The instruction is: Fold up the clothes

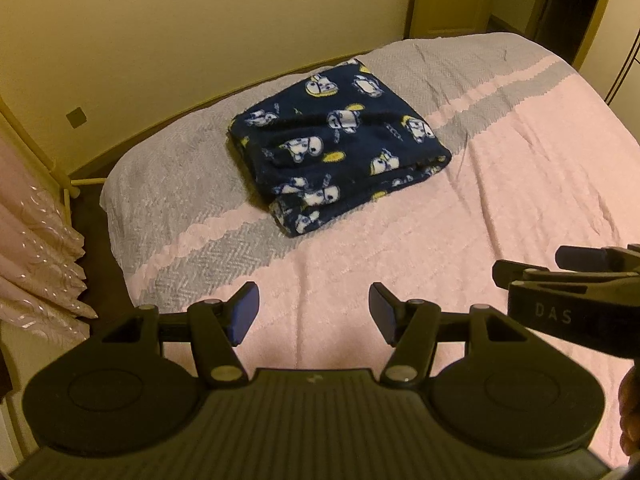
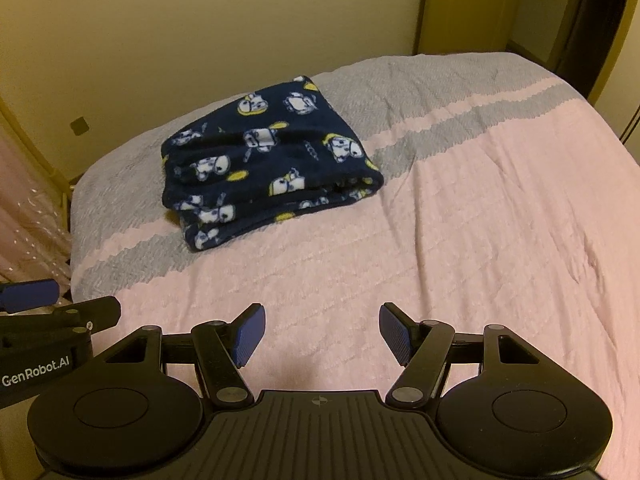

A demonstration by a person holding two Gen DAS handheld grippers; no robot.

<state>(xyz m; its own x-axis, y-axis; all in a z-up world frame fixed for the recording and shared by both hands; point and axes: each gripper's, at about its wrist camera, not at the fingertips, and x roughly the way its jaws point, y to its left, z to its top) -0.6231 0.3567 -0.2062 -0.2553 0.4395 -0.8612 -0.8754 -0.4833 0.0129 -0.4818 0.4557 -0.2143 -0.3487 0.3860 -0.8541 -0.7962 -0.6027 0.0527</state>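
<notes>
Left claw sits nearest, jaws apart, nothing between the blue pads, only pink cover below. Right claw is the same: spread, empty, over the cover. They hang side by side, close together; the right one's body pokes into the left view at the edge, the left one's into the right view.

Bed beyond, pink cover with grey bands, some creases in it. Garment, dark blue fleece with a cartoon print, lies further up the bed on the grey band, well apart from both claws. It looks already folded into a thick stack, so the task reads as mostly done or ready for a last fold.

Risks, as I judge them:
- Stack is thick and plush. A claw closing on the top layer only would peel it open and undo the fold.
- Open edge faces the right side; lifting from there likely spills inner layers.
- Pads going in too low could pinch the cover along with the fleece and drag it.
- Claws are close together; reaching for the same corner could knock them into each other.
- Dim yellow light, dark cloth: layer edges are hard to read, so a wrong-layer grab is easy.

Wall behind, far.
</notes>
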